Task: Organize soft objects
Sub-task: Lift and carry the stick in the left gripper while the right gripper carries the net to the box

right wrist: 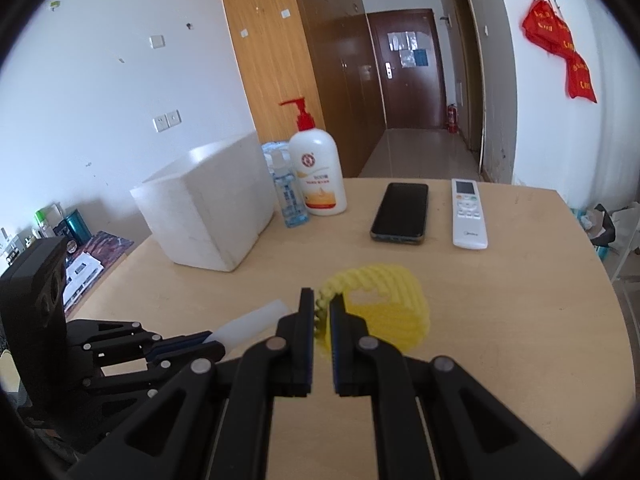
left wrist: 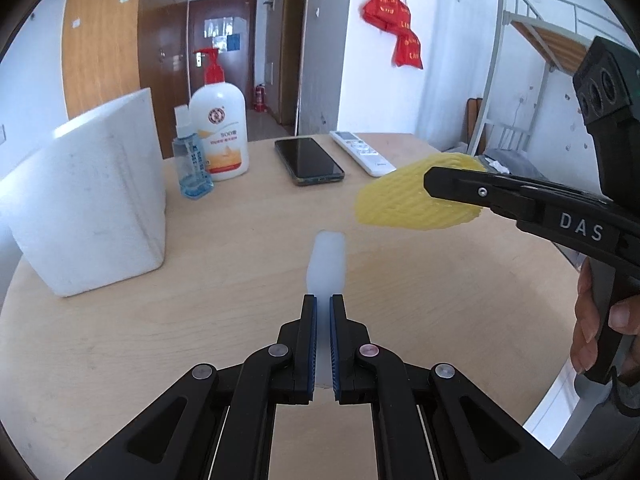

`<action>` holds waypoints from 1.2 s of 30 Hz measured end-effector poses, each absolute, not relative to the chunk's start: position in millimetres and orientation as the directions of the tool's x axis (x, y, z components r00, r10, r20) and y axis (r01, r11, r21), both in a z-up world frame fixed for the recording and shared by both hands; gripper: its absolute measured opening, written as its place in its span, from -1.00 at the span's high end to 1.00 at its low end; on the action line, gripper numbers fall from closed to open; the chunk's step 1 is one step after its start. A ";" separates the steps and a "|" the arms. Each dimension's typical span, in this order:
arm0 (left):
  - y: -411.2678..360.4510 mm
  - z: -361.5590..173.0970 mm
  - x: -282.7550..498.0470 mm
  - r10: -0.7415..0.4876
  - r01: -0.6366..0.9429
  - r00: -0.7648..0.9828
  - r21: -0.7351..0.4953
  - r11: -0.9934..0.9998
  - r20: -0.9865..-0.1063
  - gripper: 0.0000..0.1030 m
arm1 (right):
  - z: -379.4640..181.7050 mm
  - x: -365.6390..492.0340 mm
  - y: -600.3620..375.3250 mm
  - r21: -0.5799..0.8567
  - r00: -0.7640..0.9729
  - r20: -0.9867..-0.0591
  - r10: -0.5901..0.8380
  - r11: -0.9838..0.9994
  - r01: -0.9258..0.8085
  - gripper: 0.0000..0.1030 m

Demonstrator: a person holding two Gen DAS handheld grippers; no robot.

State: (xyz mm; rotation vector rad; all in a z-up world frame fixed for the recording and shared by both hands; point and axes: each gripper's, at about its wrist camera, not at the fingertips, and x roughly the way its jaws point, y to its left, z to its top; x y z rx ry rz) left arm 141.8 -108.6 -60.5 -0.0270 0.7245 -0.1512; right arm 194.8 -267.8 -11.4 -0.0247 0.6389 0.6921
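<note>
Left wrist view: the left gripper (left wrist: 323, 300) is clenched on a soft, translucent white foam strip (left wrist: 326, 258), which sticks out forward past the blue-padded fingertips above the round pale wooden table (left wrist: 120, 332). To the right of the strip, the right gripper (left wrist: 428, 180) reaches in from the frame edge, a person's hand (left wrist: 600, 320) wrapped round its handle, and holds a yellow ribbed foam net sleeve (left wrist: 412, 200) clear of the tabletop. A white rectangular foam box (left wrist: 88, 200) stands on the table left of the strip. Beyond the strip, toward the far table edge, stand a small clear bottle of blue liquid (left wrist: 192, 164) and, touching its right side, a white pump bottle with a red dispenser (left wrist: 220, 128); further right lie a black smartphone (left wrist: 308, 160) and a white remote control (left wrist: 362, 152).

Right wrist view: the right gripper (right wrist: 322, 300) pinches an edge of the yellow sleeve (right wrist: 384, 308), jaws nearly together with the mesh squeezed between them; the rest of the sleeve bulges out to the right, above the table (right wrist: 520, 320). Left of the sleeve, the left gripper (right wrist: 218, 342) grasps the white strip (right wrist: 256, 322). Behind the sleeve sit the foam box (right wrist: 208, 216), the blue-liquid bottle (right wrist: 290, 196), the pump bottle (right wrist: 318, 172), the smartphone (right wrist: 400, 212) and the remote (right wrist: 468, 212).
</note>
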 end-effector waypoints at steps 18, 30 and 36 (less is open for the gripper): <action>-76.6 -24.1 82.5 -0.080 0.076 0.820 -0.030 0.997 -0.566 0.88 | 26.9 117.3 -257.8 0.165 0.638 -0.417 0.647 0.744 -0.647 0.82; -57.2 0.2 38.5 -0.023 0.019 0.874 -0.013 1.000 -0.485 0.86 | 42.6 75.3 -244.3 0.149 0.634 -0.333 0.698 0.703 -0.696 0.82; -48.2 8.5 17.9 0.017 -0.022 0.893 -0.005 1.000 -0.450 0.86 | 44.3 60.1 -235.3 0.135 0.618 -0.312 0.721 0.678 -0.723 0.81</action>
